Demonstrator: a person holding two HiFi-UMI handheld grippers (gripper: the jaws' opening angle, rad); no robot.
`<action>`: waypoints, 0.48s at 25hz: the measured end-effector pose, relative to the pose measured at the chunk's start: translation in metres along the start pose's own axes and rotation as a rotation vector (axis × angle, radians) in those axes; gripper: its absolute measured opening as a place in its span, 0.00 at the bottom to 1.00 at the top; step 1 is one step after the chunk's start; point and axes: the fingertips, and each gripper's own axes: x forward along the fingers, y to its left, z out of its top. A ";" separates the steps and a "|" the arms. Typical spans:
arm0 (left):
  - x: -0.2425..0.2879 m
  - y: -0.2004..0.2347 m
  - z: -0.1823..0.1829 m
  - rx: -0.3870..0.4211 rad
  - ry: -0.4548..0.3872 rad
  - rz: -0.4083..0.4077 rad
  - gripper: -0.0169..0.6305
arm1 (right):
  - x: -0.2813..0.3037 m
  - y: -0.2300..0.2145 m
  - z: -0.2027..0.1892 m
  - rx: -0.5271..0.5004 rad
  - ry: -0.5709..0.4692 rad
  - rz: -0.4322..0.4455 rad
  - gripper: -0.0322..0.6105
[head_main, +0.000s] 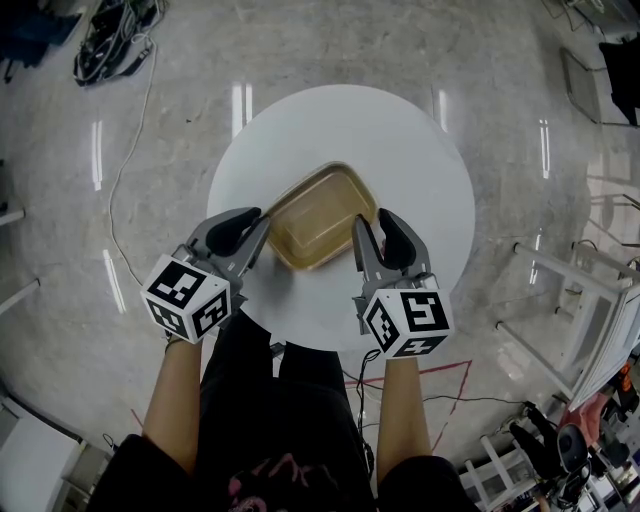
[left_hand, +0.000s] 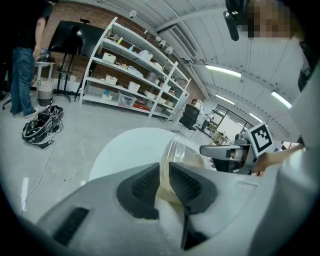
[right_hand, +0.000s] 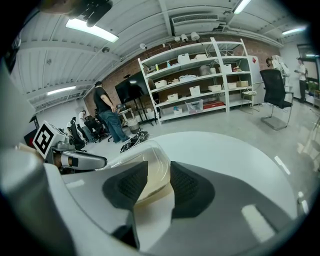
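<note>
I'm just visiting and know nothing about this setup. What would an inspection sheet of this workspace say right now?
Surface: round white table, on a shiny grey floor.
Job's things: one translucent tan container, lying on the table, nothing visible inside.
Clutter: nothing seen.
Grippers: left gripper has its jaws closed on the container's rim; right gripper has its jaws slightly apart, straddling the opposite rim.
Cables: cable bundle on the floor, with a white cable trailing from it.
Surroundings: white shelving with boxes, a standing person, an office chair.
</note>
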 end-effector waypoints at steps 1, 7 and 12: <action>0.000 0.000 0.001 0.001 0.000 0.001 0.11 | 0.000 0.000 0.000 0.001 -0.001 0.000 0.29; -0.001 -0.001 0.003 0.001 -0.007 0.003 0.11 | -0.003 0.001 0.002 0.002 -0.006 0.000 0.29; 0.000 -0.002 0.007 0.003 -0.014 0.003 0.11 | -0.003 0.000 0.005 0.002 -0.012 -0.001 0.28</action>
